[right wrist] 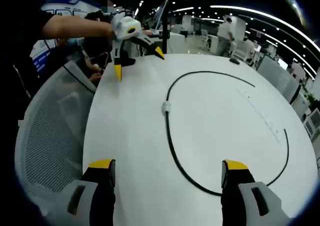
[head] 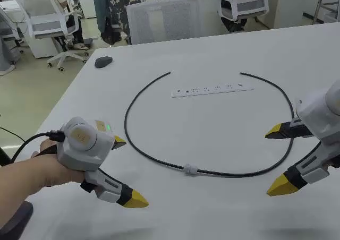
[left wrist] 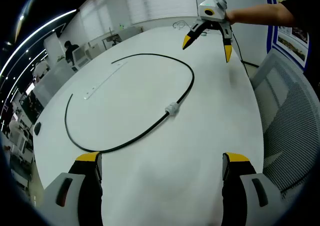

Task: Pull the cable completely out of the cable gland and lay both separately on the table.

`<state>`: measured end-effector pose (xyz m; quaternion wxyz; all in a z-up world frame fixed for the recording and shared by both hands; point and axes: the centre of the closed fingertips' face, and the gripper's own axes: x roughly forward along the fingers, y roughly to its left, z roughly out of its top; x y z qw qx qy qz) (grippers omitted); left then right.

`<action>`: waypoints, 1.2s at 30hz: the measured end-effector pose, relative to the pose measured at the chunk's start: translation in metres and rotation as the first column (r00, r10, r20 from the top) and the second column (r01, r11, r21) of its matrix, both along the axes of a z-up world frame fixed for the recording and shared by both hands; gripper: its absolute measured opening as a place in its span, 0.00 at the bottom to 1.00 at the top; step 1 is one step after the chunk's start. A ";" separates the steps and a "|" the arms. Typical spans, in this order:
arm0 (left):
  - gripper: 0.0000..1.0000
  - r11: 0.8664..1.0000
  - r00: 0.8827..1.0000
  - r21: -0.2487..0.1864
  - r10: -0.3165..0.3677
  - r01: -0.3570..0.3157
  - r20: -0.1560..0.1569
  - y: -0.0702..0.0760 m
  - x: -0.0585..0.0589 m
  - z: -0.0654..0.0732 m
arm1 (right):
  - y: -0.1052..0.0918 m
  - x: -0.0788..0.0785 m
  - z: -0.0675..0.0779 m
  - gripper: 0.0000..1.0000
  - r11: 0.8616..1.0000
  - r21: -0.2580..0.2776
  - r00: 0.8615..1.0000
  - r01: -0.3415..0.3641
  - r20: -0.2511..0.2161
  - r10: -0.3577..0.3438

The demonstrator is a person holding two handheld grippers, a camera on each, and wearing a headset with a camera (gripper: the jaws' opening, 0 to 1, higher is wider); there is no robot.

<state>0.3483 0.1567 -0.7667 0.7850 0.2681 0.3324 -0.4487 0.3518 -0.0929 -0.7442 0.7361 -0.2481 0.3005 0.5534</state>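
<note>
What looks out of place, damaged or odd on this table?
Nothing stands out. The cable lies in an open loop with the cable gland threaded on it. The power strip lies flat inside the loop, the mouse near the far edge. The left gripper and the right gripper are open, holding nothing.

- Thin black round cable (head: 228, 173): plain black along its length.
- Small plastic cable gland (head: 190, 170): pale grey.
- Left gripper (head: 127, 170): white-grey body, black jaws, yellow tips, green light.
- Right gripper (head: 274, 160): the same white, black and yellow.
- Broad smooth table (head: 212, 128): plain white.
- Long flat power strip (head: 212, 89): white, dotted with dark sockets.
- Oval computer mouse (head: 103, 61): dark grey.
</note>
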 end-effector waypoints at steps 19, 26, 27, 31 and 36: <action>1.00 1.000 1.000 -0.020 0.008 -0.007 0.012 -0.003 -0.001 0.008 | -0.006 -0.003 0.001 0.99 1.000 -0.020 1.000 -0.020 0.011 0.020; 1.00 1.000 1.000 -0.026 0.015 -0.015 -0.010 -0.003 -0.003 0.008 | -0.009 0.000 0.004 0.99 1.000 -0.014 1.000 -0.003 0.008 0.003; 1.00 0.999 1.000 -0.033 0.017 -0.018 -0.012 -0.003 -0.003 0.009 | -0.009 0.000 0.004 0.99 1.000 -0.010 1.000 -0.001 0.009 0.001; 1.00 0.999 1.000 -0.034 0.018 -0.018 -0.010 -0.003 -0.003 0.010 | -0.012 0.000 0.002 0.99 1.000 -0.012 1.000 0.000 0.011 0.001; 1.00 1.000 1.000 -0.022 0.012 -0.012 -0.019 -0.006 -0.006 0.006 | -0.011 0.001 -0.002 0.99 1.000 -0.001 1.000 0.006 0.006 -0.006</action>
